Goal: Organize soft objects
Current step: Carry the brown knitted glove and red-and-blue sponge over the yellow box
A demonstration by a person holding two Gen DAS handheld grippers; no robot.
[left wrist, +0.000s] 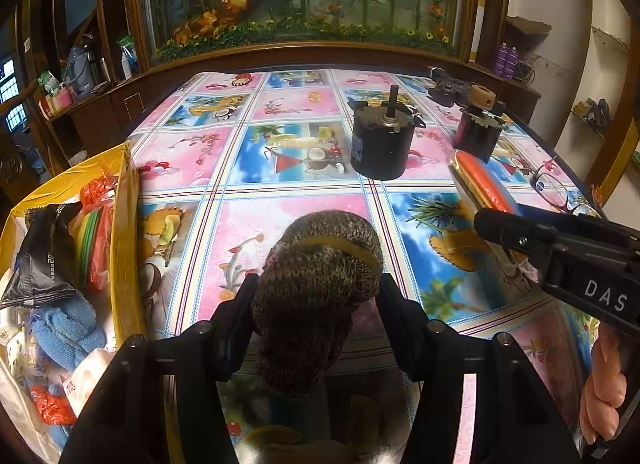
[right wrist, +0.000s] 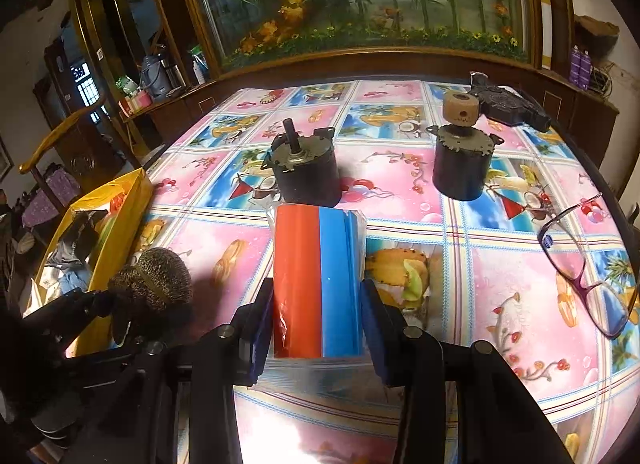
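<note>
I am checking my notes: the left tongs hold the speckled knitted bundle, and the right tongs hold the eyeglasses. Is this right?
Not quite. The right tongs hold the red and blue packet, as the right wrist view shows; the eyeglasses lie on the table. The left tongs do hold the speckled knitted bundle.

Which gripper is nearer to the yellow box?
Left. The left gripper, holding the knitted bundle, is beside the yellow box; the right gripper is farther away.
</note>
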